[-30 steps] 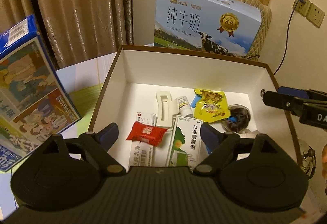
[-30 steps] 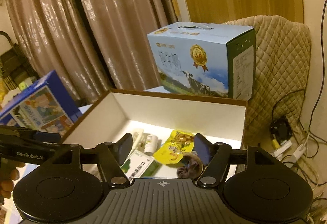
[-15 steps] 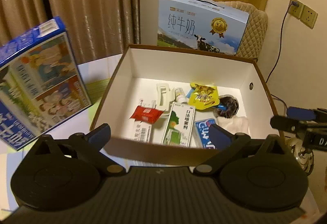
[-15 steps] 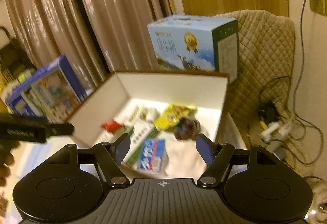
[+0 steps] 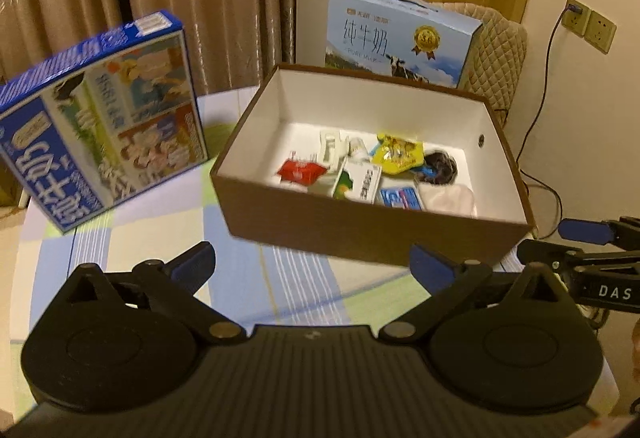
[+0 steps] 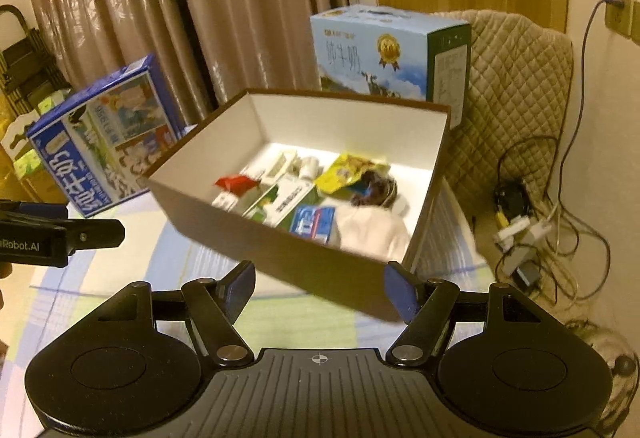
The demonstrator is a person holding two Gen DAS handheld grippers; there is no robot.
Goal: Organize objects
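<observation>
Far left on the table point(image 5: 132, 238): tall blue carton point(image 5: 100, 118), printed faces, leaning or tilted; rigid cardboard, judged heavy if full, best taken by its narrow sides.

Low left of centre: left gripper point(image 5: 312, 264), jaws spread wide, nothing between them, hanging above the striped cloth short of the box.

Centre: open brown box point(image 5: 372, 234), white inside, sitting on the table, near wall facing both cameras. Thin card walls, likely to flex under a pinch; judged light enough to shift by one wall or rim.

Inside, left to right:
- red sachet point(image 5: 300, 171), flat, crinkly, probably slippery; pinch an edge.
- white plastic piece point(image 5: 329, 150), stiff, behind the sachet.
- green-and-white carton point(image 5: 358, 180), small, rigid, lying flat; grip across the short sides.
- small white bottle point(image 5: 356, 148), on its side, apt to roll.
- yellow pouch point(image 5: 398, 158), soft, partly over neighbours; take by a corner.
- blue packet point(image 5: 400, 197), flat against the near wall, awkward to reach.
- dark round item point(image 5: 438, 168), blurred, kind not clear.
- pale cloth-like wad point(image 5: 448, 198), soft, compressible.

Behind the box: light-blue milk case point(image 5: 400, 38), on a quilted cover point(image 5: 500, 54).

Right: right gripper point(image 6: 320, 288), fingers well apart, empty, hovering just before the box's near wall.

Contents already look gathered; task judged near its end.
</observation>
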